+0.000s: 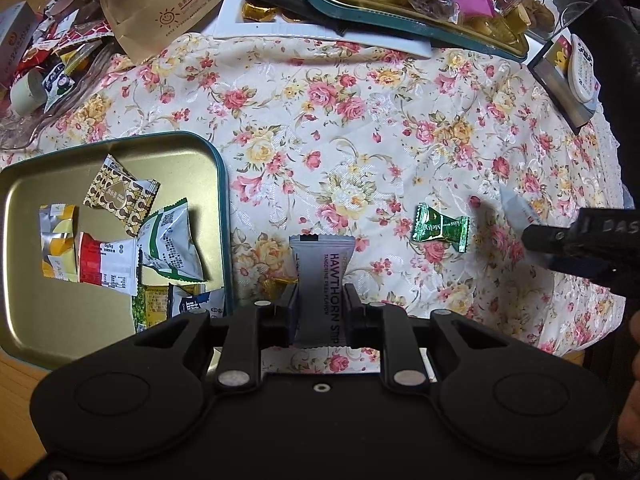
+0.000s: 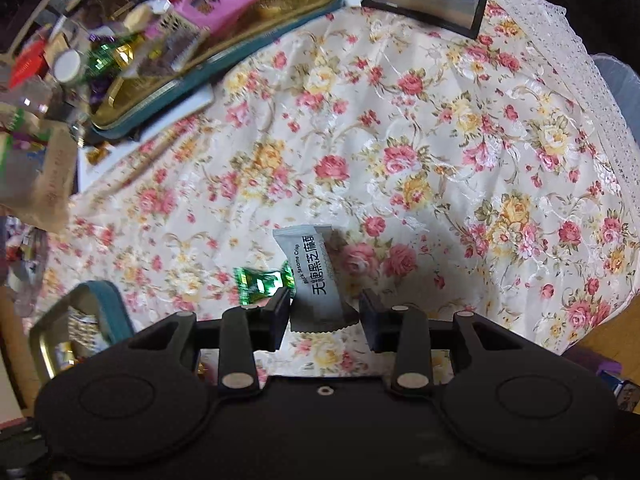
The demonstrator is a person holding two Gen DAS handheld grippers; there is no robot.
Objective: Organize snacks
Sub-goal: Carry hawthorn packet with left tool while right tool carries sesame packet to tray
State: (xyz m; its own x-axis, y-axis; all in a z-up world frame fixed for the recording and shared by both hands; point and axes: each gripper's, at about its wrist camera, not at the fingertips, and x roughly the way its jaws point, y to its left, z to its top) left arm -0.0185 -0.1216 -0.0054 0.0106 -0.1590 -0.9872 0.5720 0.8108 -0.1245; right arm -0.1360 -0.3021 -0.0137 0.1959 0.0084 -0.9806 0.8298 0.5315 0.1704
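My left gripper (image 1: 322, 300) is shut on a grey "Hawthorn Strip" packet (image 1: 320, 276), held just right of a gold tin lid (image 1: 28, 208) with a teal rim that holds several wrapped snacks (image 1: 168, 240). My right gripper (image 2: 325, 308) has its jaws around a grey black sesame crisp packet (image 2: 316, 276); a gap shows on the right side of the packet. A green foil candy (image 1: 440, 228) lies on the floral cloth; it also shows in the right wrist view (image 2: 264, 284). The right gripper shows at the right edge of the left wrist view (image 1: 532, 236), with a bit of grey packet ahead of it.
A teal tin (image 1: 400, 8) full of mixed sweets sits at the back, on a white tray (image 1: 320, 32). A brown paper bag (image 1: 160, 4) and loose wrappers lie back left. A box with a white gadget (image 1: 576, 68) sits back right. The gold tin lid shows low left in the right wrist view (image 2: 76, 320).
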